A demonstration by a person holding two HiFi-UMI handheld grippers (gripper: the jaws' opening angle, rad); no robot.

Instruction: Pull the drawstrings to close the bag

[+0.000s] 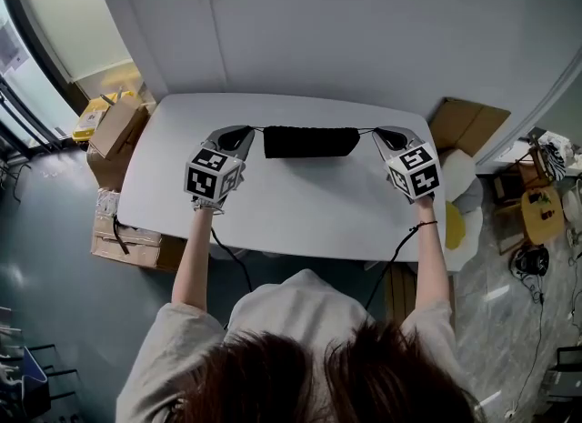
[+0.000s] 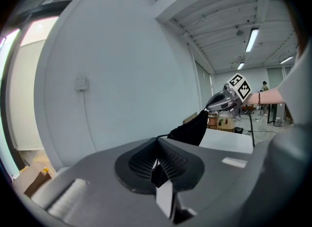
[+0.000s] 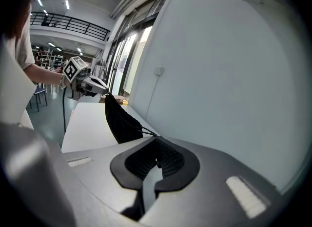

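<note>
A black drawstring bag [image 1: 310, 142] hangs stretched between the two grippers above the white table [image 1: 273, 212]. My left gripper [image 1: 247, 132] is shut on the left drawstring [image 1: 257, 128], which runs taut to the bag's left corner. On the other side my right gripper [image 1: 377, 134] is shut on the right drawstring [image 1: 366, 130]. The left gripper view shows the bag [image 2: 191, 129] beyond the closed jaws [image 2: 157, 143], with the right gripper [image 2: 229, 99] behind it. From the right gripper view the bag [image 3: 121, 119] hangs past its closed jaws [image 3: 156, 143], the cord [image 3: 147, 132] leading in.
A grey wall stands right behind the table's far edge. Cardboard boxes [image 1: 116, 130] sit on the floor at the left, another box [image 1: 466, 125] at the right. Cables [image 1: 227, 257] hang from both grippers down toward the person.
</note>
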